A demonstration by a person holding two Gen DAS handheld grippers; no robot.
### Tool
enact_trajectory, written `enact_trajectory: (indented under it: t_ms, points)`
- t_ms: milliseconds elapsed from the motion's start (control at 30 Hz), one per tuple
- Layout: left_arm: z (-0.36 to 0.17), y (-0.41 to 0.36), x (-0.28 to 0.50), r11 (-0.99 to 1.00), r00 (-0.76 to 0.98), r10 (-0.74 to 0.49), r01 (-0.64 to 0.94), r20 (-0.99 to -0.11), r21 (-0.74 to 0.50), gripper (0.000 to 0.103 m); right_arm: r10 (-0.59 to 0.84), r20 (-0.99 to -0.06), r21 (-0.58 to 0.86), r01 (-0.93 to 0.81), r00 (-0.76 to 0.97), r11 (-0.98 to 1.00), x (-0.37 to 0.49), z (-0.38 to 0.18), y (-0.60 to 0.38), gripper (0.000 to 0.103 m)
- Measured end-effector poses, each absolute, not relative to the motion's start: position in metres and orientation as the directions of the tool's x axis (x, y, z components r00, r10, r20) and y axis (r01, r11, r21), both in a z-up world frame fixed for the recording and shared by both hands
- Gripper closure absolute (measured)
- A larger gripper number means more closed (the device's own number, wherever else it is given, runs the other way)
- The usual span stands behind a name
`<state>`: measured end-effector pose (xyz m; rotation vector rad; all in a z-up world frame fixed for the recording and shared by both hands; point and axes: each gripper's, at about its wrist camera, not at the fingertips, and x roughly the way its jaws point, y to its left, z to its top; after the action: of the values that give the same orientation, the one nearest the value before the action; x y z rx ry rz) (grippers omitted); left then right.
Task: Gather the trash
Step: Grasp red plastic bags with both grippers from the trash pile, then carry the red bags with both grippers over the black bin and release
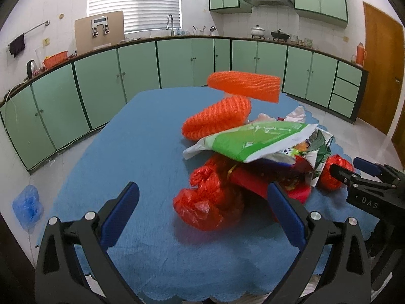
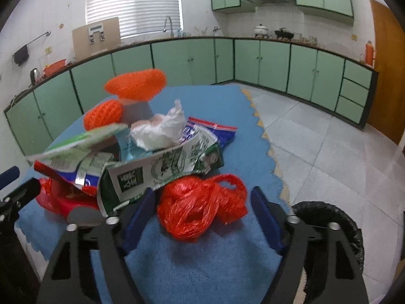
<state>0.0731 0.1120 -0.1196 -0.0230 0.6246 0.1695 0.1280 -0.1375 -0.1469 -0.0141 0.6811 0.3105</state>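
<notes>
A pile of trash lies on the blue tablecloth. It holds two orange foam nets, a green wrapper, a green and white carton and a crumpled white bag. My left gripper stands open, with a crumpled red plastic bag between its fingers; neither pad touches the bag. My right gripper is open around a second red plastic bag, its pads close beside the bag but not pressing it. The right gripper also shows at the pile's right side.
A black-lined bin stands on the floor by the table's right edge. A blue plastic bag lies on the floor at the left. Green cabinets and a counter run along the far wall. A wooden door is at the right.
</notes>
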Motion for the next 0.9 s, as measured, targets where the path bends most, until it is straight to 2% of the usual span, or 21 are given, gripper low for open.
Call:
enact_trajectory:
  t_ms: [167,300,400,633,733,900]
  points:
    - [-0.128,0.119,0.077,0.985,0.782,0.158,-0.170,-0.603,0.039,0.007,0.329,-0.624,0.118,-0.330,0.709,0.937,0.129,-0.152,-0.139,0.056]
    - [-0.136,0.123,0.083,0.986,0.766,0.149,-0.164,-0.626,0.034,0.026,0.351,-0.618,0.129,-0.349,0.704,0.928,0.127,-0.150,-0.140,0.067]
    - [-0.143,0.125,0.088,0.987,0.752,0.133,-0.158,-0.646,0.019,0.035,0.355,-0.613,0.136,-0.348,0.706,0.927,0.126,-0.148,-0.142,0.070]
    - [-0.152,0.124,0.090,0.994,0.762,0.073,-0.112,-0.644,-0.019,0.071,0.354,-0.583,0.115,-0.357,0.732,0.927,0.119,-0.134,-0.144,0.074]
    - [-0.152,0.123,0.088,0.994,0.769,0.077,-0.112,-0.634,-0.014,0.079,0.347,-0.577,0.109,-0.351,0.739,0.930,0.118,-0.130,-0.145,0.075]
    - [-0.145,0.129,0.083,0.987,0.777,0.119,-0.161,-0.618,-0.013,0.085,0.313,-0.574,0.098,-0.316,0.757,0.944,0.118,-0.123,-0.151,0.076]
